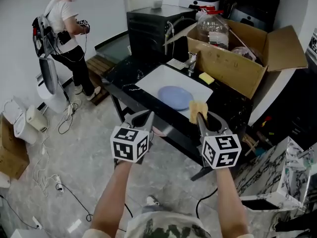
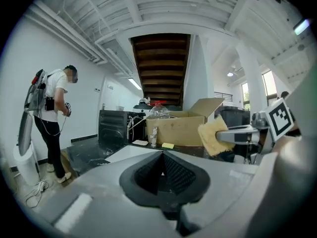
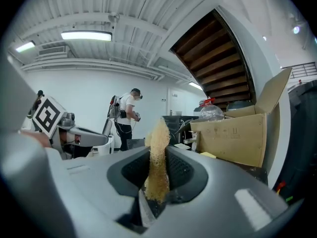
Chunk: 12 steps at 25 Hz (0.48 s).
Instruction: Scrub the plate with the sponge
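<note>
So far only the pickup looks done: right gripper point(image 1: 202, 118) clamps the sponge point(image 1: 197, 110), held on the plate's point(image 1: 175, 97) near side, prob. not touching. Left gripper point(image 1: 144, 117) is closed & empty, also short of the plate. Scrubbing's all left.

Dark marbled table point(image 1: 124, 81) sits just ahead of the right gripper point(image 1: 199, 117) fingertips. A white mat point(image 1: 161, 77) lies on it, with a blue plate point(image 1: 175, 97) on the mat right beyond them. Farther past the fingertips lie a yellow sponge point(image 1: 206, 78) and an open cardboard box point(image 1: 225, 66).
</note>
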Available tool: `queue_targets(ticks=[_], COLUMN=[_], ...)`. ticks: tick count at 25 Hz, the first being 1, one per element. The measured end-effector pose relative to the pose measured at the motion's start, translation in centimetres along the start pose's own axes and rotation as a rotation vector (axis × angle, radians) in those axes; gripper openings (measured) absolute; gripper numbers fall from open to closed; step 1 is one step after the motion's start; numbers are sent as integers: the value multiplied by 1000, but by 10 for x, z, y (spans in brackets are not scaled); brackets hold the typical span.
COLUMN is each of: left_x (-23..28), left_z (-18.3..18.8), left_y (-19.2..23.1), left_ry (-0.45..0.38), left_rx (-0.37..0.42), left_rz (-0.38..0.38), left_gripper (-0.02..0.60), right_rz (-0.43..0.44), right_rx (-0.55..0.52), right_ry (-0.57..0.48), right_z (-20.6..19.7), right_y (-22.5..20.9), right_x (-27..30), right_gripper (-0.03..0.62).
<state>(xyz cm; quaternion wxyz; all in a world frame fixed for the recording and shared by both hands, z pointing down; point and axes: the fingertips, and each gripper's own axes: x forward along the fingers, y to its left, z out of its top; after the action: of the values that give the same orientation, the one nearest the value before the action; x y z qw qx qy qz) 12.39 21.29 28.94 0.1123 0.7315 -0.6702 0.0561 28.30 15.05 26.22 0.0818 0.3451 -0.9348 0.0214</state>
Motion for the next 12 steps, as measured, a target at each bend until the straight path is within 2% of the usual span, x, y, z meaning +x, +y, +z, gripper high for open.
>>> queue_targets(ticks=[6,12], left_x=[19,31], left_z=[8,10], left_y=[29,40], left_ry=[11,17], left_rx=[34,53], left_rz=[-76,-132], left_gripper=[-2,-2], right_rz=[-39,-49], right_rx=[31,10], right_ry=[2,12], right_z=[6,10], right_y=[13,21], right_x=[28,41], right_gripper=[69,66])
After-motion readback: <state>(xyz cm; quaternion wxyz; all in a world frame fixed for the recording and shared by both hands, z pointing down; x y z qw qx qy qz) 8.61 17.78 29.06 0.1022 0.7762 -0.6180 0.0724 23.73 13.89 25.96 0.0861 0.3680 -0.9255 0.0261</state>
